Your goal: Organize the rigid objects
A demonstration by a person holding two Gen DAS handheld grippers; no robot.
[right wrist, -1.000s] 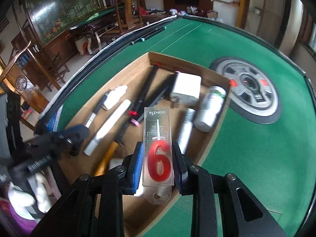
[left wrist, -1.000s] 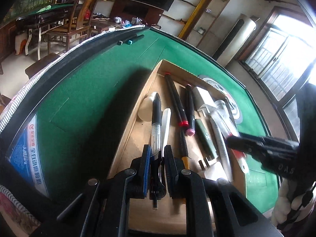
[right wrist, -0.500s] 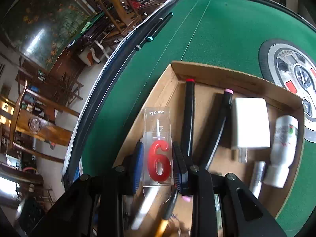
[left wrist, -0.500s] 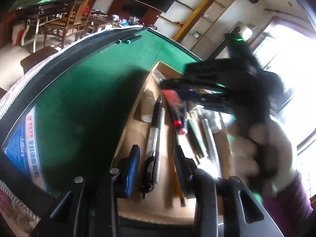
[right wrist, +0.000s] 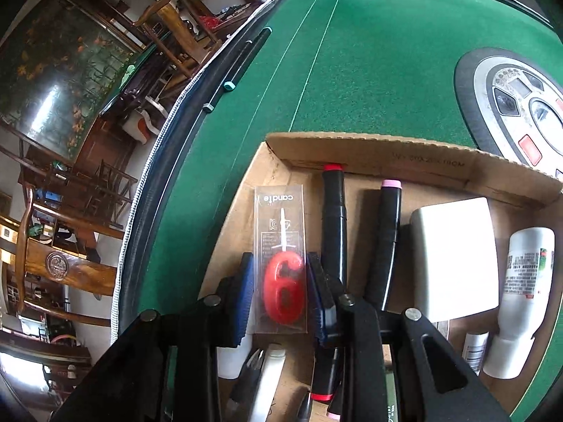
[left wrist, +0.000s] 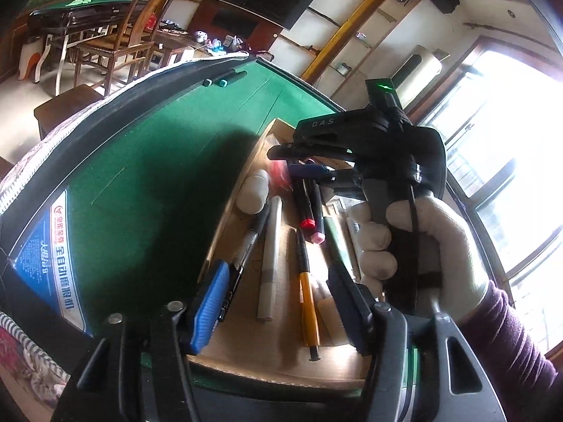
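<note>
Red wax in the shape of a six, sealed in a clear packet marked "candle", sits clamped between the pads of the right gripper, held over the left far corner of the cardboard tray. Just beside it in the tray lie a black marker with a red cap and another with a pink cap, then a white charger block and a white bottle toward the right wall. The left gripper has its jaws spread wide with nothing between them, hovering above the tray's near end, where a black pen, a white stick and an orange-barrelled pen lie lengthwise. A gloved hand grips the right tool's handle. The tray rests on a green felt table, with two dark markers near its far padded edge.
</note>
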